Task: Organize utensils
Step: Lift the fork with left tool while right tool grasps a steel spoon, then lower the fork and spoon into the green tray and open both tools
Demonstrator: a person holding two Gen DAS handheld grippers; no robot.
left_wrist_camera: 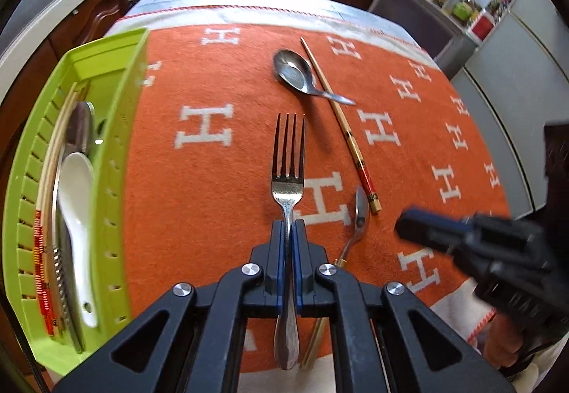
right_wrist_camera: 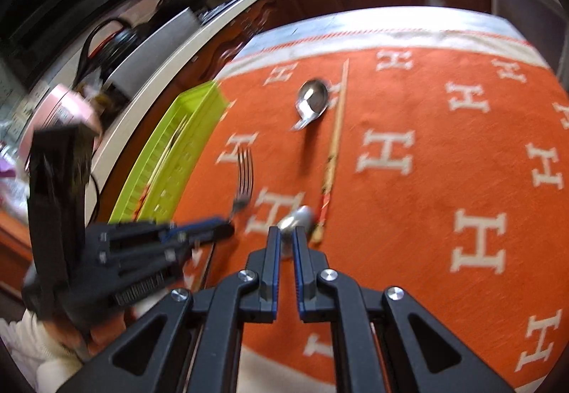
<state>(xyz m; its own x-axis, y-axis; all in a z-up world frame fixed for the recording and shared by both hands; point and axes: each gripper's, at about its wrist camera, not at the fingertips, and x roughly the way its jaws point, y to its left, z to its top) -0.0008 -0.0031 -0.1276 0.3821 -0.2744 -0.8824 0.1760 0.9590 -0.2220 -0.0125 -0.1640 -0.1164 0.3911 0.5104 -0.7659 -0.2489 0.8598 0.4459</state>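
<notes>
An orange cloth [left_wrist_camera: 213,179] patterned with white H letters and edged in cream covers the table in the left wrist view, with dark wooden cabinets and a pale counter behind it and steel containers at the far right. The left gripper [left_wrist_camera: 288,227] points steeply down at the cloth, its blue-lined jaws clenched on the neck of a fork [left_wrist_camera: 288,165] whose tines aim away from the camera. A green tray [left_wrist_camera: 121,130] sits along the cloth's left edge, holding a white spoon [left_wrist_camera: 76,215], chopsticks and metal utensils. Farther out lie a large metal spoon [left_wrist_camera: 297,73] and, crossing its handle, a single chopstick [left_wrist_camera: 341,123]. A small spoon [left_wrist_camera: 360,215] rests just right of the fork. The right gripper [left_wrist_camera: 409,226] enters blurred from the right, above the cloth.

In the right wrist view, the same orange cloth [right_wrist_camera: 426,179] fills the frame below a curved counter crowded with dark appliances. The right gripper [right_wrist_camera: 287,233] tilts down, its jaws nearly together with a narrow gap, tips at the small spoon's [right_wrist_camera: 297,217] bowl; whether they pinch it cannot be told. The left gripper [right_wrist_camera: 227,227] reaches in from the left, holding the fork [right_wrist_camera: 244,176] beside the green tray [right_wrist_camera: 177,151]. The large spoon [right_wrist_camera: 313,100] and chopstick [right_wrist_camera: 336,144] lie beyond.
</notes>
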